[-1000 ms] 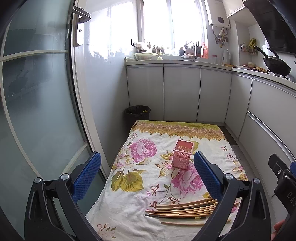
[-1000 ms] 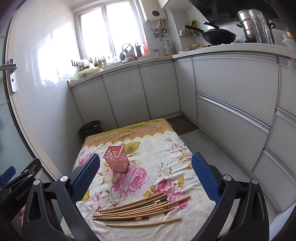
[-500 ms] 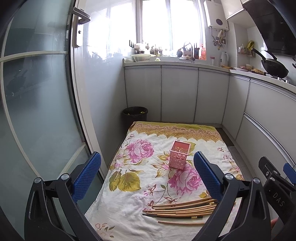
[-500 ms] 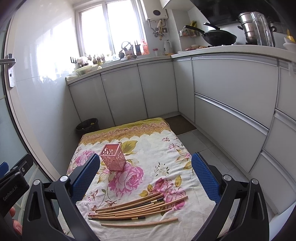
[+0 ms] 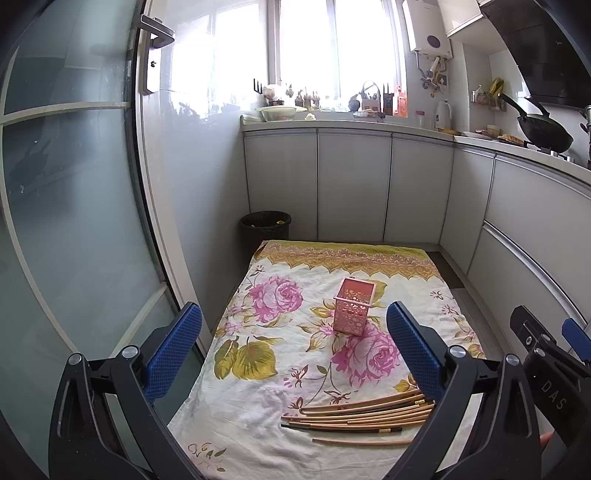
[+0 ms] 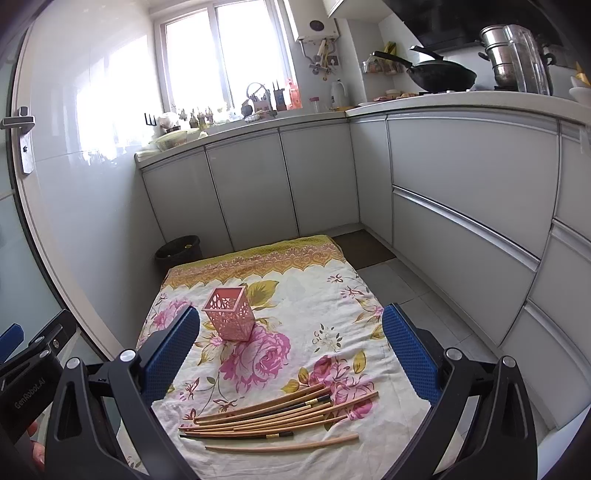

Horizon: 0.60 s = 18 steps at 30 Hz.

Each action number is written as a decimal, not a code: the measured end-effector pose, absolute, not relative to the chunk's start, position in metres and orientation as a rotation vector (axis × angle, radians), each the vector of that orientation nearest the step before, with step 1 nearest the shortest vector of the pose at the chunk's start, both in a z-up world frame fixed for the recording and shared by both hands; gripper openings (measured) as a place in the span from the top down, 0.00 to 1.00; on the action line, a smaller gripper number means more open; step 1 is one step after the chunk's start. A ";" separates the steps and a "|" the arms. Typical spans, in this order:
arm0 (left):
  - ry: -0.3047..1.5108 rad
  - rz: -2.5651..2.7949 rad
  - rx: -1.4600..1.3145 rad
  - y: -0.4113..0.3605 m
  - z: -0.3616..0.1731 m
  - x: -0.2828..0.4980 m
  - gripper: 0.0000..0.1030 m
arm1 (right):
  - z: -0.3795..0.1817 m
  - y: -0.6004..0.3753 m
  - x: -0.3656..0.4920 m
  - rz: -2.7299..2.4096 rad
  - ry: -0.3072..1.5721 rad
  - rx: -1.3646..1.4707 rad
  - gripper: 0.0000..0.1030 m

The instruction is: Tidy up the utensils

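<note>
Left wrist: our left gripper (image 5: 293, 343) gapes wide, empty; chopsticks (image 5: 362, 413) piled on the floral cloth (image 5: 258, 406), near the pink holder (image 5: 352, 310)

Right wrist: right gripper (image 6: 291, 347) also wide, empty; chopsticks look light, stiff, slick, so we pinch mid-shaft

A home kitchen. Grey base cabinets (image 6: 317, 184) run in an L under a pale stone countertop (image 6: 461, 99). A black wok (image 6: 443, 75) sits at upper right, a white wall-mounted water heater (image 5: 430, 27) hangs beside the window (image 5: 332, 44), and a black waste bin (image 5: 265, 229) stands on the floor.
</note>
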<state>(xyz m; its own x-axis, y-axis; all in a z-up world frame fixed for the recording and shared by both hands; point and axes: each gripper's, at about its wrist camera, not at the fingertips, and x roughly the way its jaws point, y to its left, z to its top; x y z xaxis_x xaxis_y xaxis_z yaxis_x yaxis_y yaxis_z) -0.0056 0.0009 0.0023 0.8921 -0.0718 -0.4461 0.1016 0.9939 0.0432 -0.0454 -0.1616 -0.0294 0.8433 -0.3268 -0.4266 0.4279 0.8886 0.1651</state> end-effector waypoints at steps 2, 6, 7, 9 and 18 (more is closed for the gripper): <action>0.460 -0.091 0.064 0.001 0.003 -0.005 0.07 | -0.029 -0.162 -0.046 -0.402 0.402 0.261 0.06; 0.460 -0.092 0.066 0.002 0.003 -0.005 0.07 | -0.028 -0.161 -0.045 -0.401 0.402 0.260 0.06; 0.461 -0.093 0.065 0.002 0.003 -0.004 0.07 | -0.027 -0.161 -0.045 -0.401 0.402 0.259 0.06; 0.460 -0.092 0.065 0.002 0.003 -0.004 0.07 | -0.027 -0.161 -0.044 -0.400 0.402 0.260 0.06; 0.457 -0.090 0.064 0.004 0.006 -0.003 0.07 | -0.026 -0.158 -0.044 -0.398 0.401 0.258 0.06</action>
